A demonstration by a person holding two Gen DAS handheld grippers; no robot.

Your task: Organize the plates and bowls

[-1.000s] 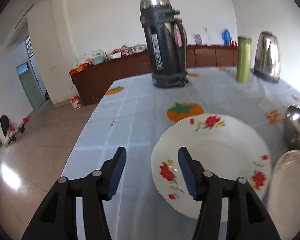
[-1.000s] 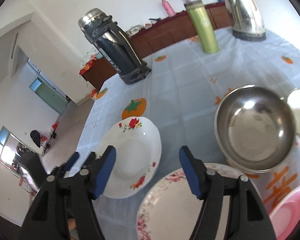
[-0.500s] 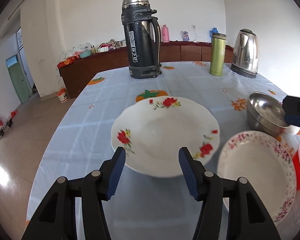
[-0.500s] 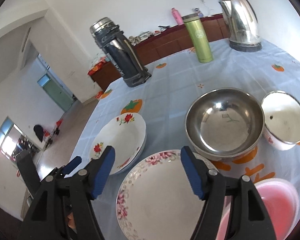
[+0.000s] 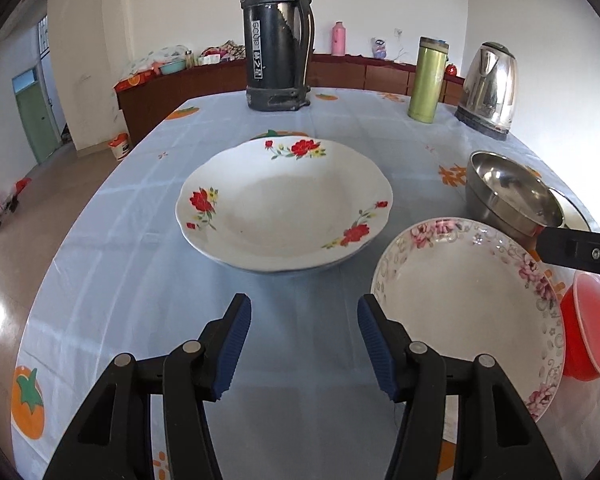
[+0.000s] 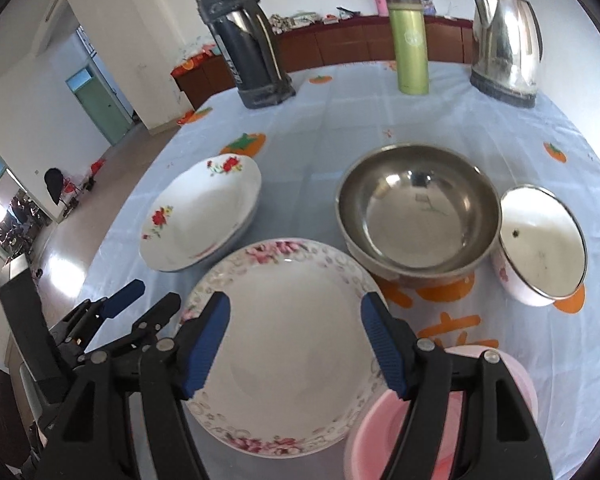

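We hold left gripper (image 5: 302,344) wide open, empty, low over cloth, likely lined up on red-rose plate (image 5: 284,204) just ahead. Right gripper (image 6: 294,344) wide open, empty, above pink-rimmed plate (image 6: 284,344), pink bowl (image 6: 440,420) beside. Farther: steel bowl (image 6: 418,210), enamel bowl (image 6: 540,244), all empty.
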